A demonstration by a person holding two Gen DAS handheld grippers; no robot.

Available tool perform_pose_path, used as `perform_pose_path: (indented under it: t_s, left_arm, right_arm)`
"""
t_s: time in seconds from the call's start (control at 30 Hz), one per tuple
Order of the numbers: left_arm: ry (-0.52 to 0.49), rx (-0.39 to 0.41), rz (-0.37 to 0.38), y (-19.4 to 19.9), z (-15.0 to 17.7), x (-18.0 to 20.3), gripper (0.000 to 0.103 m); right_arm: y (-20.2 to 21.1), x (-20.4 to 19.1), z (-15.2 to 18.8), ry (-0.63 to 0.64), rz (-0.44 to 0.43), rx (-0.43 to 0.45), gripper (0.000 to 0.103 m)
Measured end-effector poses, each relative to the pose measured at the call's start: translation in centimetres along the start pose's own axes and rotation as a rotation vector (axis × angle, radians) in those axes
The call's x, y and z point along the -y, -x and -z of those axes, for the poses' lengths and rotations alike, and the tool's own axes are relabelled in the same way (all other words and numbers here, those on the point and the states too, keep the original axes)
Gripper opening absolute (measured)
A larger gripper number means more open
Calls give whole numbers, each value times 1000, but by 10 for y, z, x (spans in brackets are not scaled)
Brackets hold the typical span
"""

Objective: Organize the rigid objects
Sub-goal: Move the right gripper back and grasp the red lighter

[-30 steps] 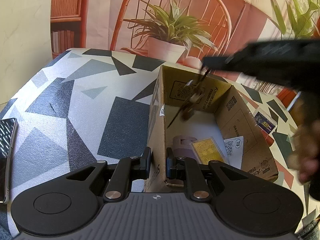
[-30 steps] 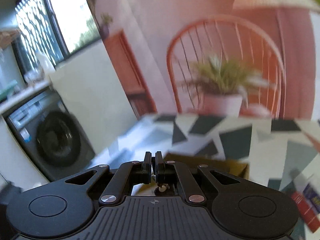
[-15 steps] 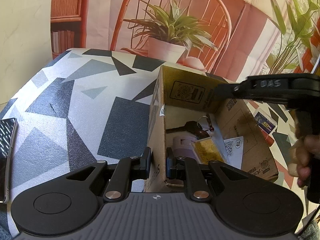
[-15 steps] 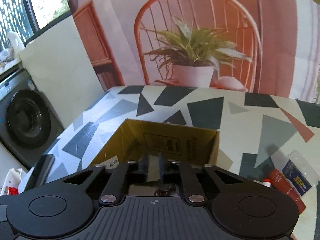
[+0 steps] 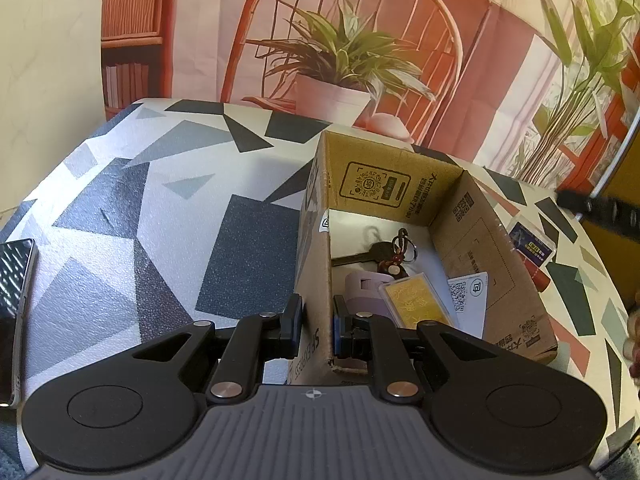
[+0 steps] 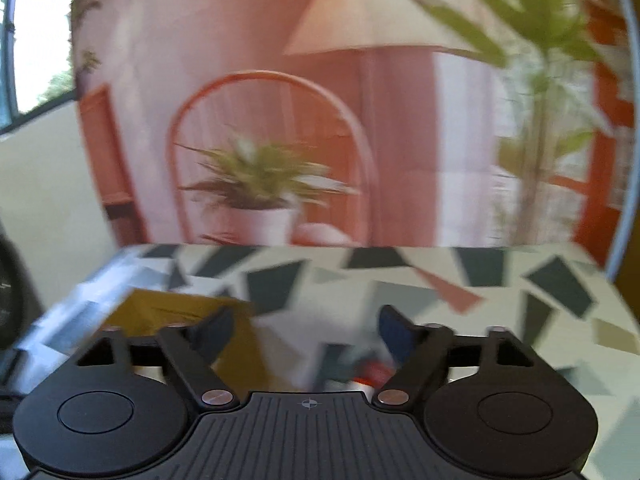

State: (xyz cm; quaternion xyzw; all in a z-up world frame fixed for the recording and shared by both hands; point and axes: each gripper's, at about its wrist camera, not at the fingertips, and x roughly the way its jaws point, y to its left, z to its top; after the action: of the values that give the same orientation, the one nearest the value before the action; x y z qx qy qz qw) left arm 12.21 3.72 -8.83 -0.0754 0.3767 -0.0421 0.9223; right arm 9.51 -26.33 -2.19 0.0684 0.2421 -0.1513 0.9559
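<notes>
A: What's nearest in the left wrist view?

B: The left hand-held gripper (image 5: 316,322), clamped narrow on the near corner wall of the cardboard box (image 5: 496,280), one finger outside and one inside.

A: And inside the box?

B: Just past the inner finger lies a lilac plastic piece (image 5: 366,286), with a gold card in a clear case (image 5: 416,302) leaning over its right side. A white card with a QR code (image 5: 470,298) lies beside that, against the right wall. Farther in sits a dark key on a ring with a small red charm (image 5: 384,254), close to the back wall.

A: Where does the box stand?

B: Upright and open-topped on the desk (image 5: 160,216), which carries a cover of grey, black and white triangles. A dark phone-like slab (image 5: 14,280) lies at the desk's left edge, well apart from the box.

A: Right of the box?

B: A blue packet in clear wrap (image 5: 532,242) and a red item (image 5: 538,276) beside it, near the box's outer wall.

A: The right hand-held gripper?

B: It (image 6: 306,330) gapes wide, holding nothing, above the desk. That view is blurred; the box shows as a yellow-brown shape at lower left, and something red (image 6: 370,372) lies low between the fingers.

A: Beyond the desk?

B: A printed backdrop (image 5: 344,60) with a chair and potted plant.
</notes>
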Motion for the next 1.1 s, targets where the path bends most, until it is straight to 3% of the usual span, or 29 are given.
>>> perform_pose_path:
  t_s: [0.2, 0.5, 0.73, 1.1]
  left_arm:
    - [-3, 0, -2, 0, 0, 0, 16]
    - [-5, 1, -4, 0, 0, 1, 16]
    - [-8, 3, -6, 1, 0, 1, 16]
    - [-8, 3, -6, 1, 0, 1, 16]
  right_arm:
    - [4, 21, 37, 51, 128, -35, 103]
    - [0, 27, 87, 63, 169, -146, 103]
    - [-9, 26, 101, 84, 206, -196, 103]
    - [-23, 12, 114, 142, 195, -252, 103]
